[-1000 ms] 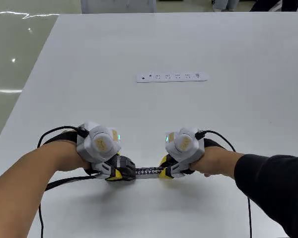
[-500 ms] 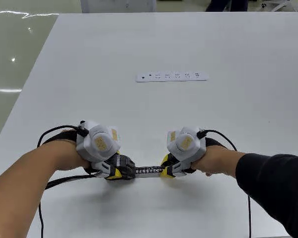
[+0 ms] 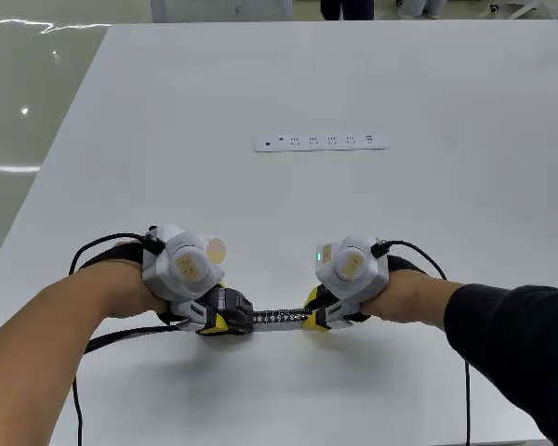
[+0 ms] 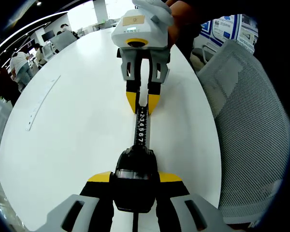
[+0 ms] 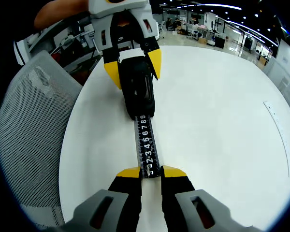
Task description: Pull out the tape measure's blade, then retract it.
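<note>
A black tape measure case [image 3: 231, 313] [image 4: 134, 177] [image 5: 137, 90] rests near the front edge of the white table, held by my left gripper [image 3: 214, 319] [image 4: 134, 179] [image 5: 134, 63], which is shut on it. A short length of black blade [image 3: 279, 319] [image 4: 140, 126] [image 5: 145, 146] with white numbers runs out of the case to the right. My right gripper [image 3: 313, 321] [image 5: 150, 173] [image 4: 142, 102] is shut on the blade's tip. The two grippers face each other, a short span apart.
A white power strip [image 3: 321, 143] [image 4: 41, 100] [image 5: 282, 135] lies flat near the middle of the table [image 3: 353, 84]. A mesh chair back [image 4: 241, 130] [image 5: 31, 121] stands just off the table's near edge. Cables [image 3: 102, 339] trail from both grippers.
My right gripper has moved slightly to the right, and a little more blade shows between the grippers. The left gripper and the case have stayed in place.
</note>
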`<state>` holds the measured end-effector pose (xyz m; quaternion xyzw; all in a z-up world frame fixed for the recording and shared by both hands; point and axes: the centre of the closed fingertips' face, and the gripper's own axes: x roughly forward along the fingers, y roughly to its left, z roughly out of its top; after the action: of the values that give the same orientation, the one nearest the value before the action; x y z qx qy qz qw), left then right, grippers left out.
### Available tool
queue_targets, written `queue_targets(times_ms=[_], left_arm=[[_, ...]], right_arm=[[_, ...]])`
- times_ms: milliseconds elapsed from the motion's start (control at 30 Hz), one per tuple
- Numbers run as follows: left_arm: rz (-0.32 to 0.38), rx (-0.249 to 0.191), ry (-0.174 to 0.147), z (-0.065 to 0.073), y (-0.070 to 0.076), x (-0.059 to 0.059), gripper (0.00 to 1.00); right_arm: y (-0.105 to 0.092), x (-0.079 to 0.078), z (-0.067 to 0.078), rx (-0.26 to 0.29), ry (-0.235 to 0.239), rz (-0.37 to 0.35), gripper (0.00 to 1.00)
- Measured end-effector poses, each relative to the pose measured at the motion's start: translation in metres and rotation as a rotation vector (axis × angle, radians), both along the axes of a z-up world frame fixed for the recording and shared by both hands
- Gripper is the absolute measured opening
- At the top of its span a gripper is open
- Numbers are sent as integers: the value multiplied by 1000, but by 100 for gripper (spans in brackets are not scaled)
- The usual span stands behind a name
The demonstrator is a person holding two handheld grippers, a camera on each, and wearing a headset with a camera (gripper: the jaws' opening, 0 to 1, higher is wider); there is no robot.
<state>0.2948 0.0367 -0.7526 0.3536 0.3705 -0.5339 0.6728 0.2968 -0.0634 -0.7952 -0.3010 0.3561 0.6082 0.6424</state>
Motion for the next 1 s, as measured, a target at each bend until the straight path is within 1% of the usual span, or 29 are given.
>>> queue_targets(times_ms=[167,700,1000], left_arm=[[1,2,1,0,0,0,29],[1,0,1,0,0,1,29],[1,-5,2,0,0,0,29]], right_arm=[[-1,0,0,-1,0,-2,10],[-14,1,0,-16,10,-16,10],[-19,1,0,-23,6,-17,10]])
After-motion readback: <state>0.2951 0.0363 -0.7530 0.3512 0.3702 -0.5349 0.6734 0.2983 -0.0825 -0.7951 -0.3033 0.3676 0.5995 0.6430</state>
